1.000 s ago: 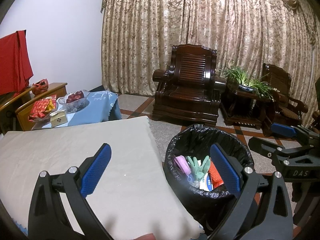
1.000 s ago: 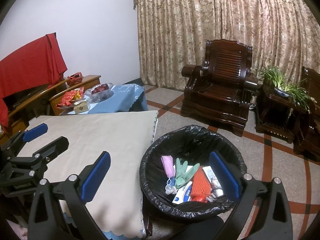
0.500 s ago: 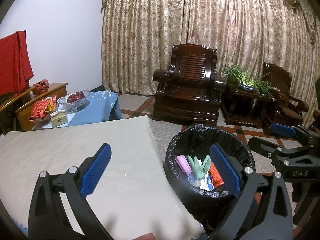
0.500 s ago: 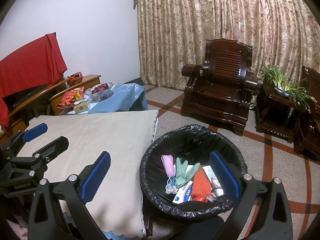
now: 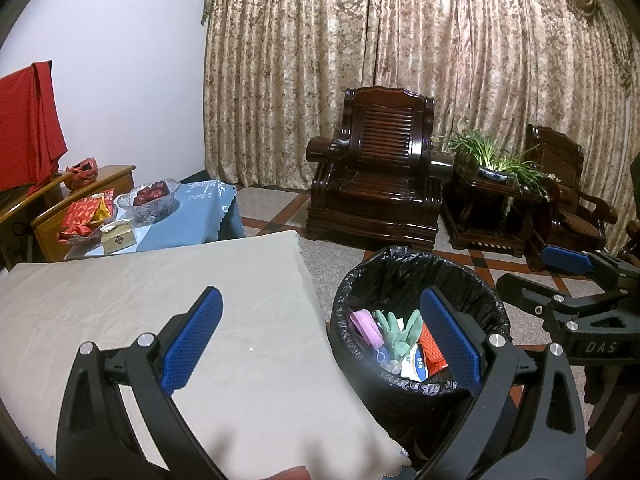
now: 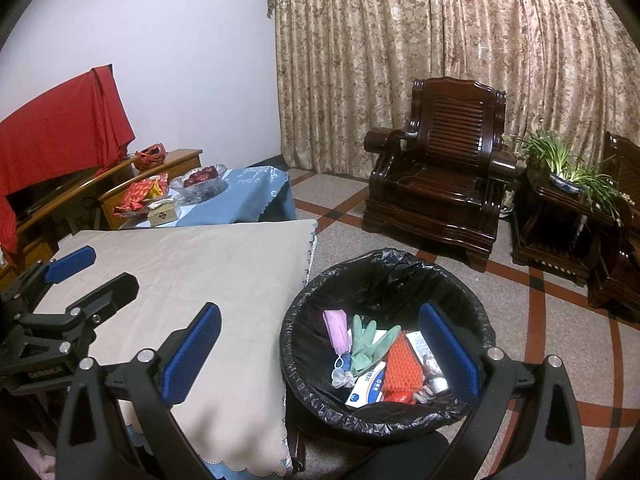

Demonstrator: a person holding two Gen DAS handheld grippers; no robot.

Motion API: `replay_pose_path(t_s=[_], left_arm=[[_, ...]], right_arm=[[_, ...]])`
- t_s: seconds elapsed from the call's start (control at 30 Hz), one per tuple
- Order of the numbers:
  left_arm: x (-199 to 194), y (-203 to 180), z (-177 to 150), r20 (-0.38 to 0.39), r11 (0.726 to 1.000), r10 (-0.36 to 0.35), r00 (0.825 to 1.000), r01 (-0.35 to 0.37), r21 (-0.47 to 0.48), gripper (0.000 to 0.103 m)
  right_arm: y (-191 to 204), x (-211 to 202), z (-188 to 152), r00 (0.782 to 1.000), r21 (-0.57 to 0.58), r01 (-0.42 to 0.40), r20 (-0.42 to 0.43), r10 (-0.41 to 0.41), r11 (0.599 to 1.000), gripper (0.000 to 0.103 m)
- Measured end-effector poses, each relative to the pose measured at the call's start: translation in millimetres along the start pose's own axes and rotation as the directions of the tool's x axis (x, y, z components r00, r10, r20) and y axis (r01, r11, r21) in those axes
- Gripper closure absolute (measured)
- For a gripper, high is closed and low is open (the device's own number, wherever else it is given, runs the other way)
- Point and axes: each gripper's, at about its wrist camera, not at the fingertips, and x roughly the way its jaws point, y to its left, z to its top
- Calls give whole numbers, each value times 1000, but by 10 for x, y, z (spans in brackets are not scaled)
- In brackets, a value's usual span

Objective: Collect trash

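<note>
A round bin lined with a black bag (image 5: 416, 276) (image 6: 384, 276) stands on the floor beside the table's right edge. Inside lie a pink face mask (image 6: 338, 332), a green rubber glove (image 6: 368, 346), an orange mesh piece (image 6: 402, 368) and a white-and-blue packet (image 6: 366, 390). My left gripper (image 5: 322, 336) hangs open over the table's corner and the bin's near rim, nothing between its blue pads. My right gripper (image 6: 320, 352) is open too, straddling the table edge and the bin, holding nothing. Each gripper shows in the other's view, the left one (image 6: 80, 272) over the table, the right one (image 5: 560, 272) past the bin.
The table wears a beige cloth (image 5: 140, 288) (image 6: 192, 264). Behind it a blue-clothed low table (image 6: 240, 196) carries a glass fruit bowl (image 5: 152, 198), red packets and a small box. Dark wooden armchairs (image 5: 380, 200), a plant stand (image 6: 560, 200) and curtains line the back.
</note>
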Motion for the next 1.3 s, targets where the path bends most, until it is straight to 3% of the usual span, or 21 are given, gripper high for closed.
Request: replay_pose_path(t_s=[1.3], left_arm=[[-13,3,32,-3,1000,0,1000,0,1,7]], right_arm=[[32,3,2,1000,1,0,-2,0,1000,6]])
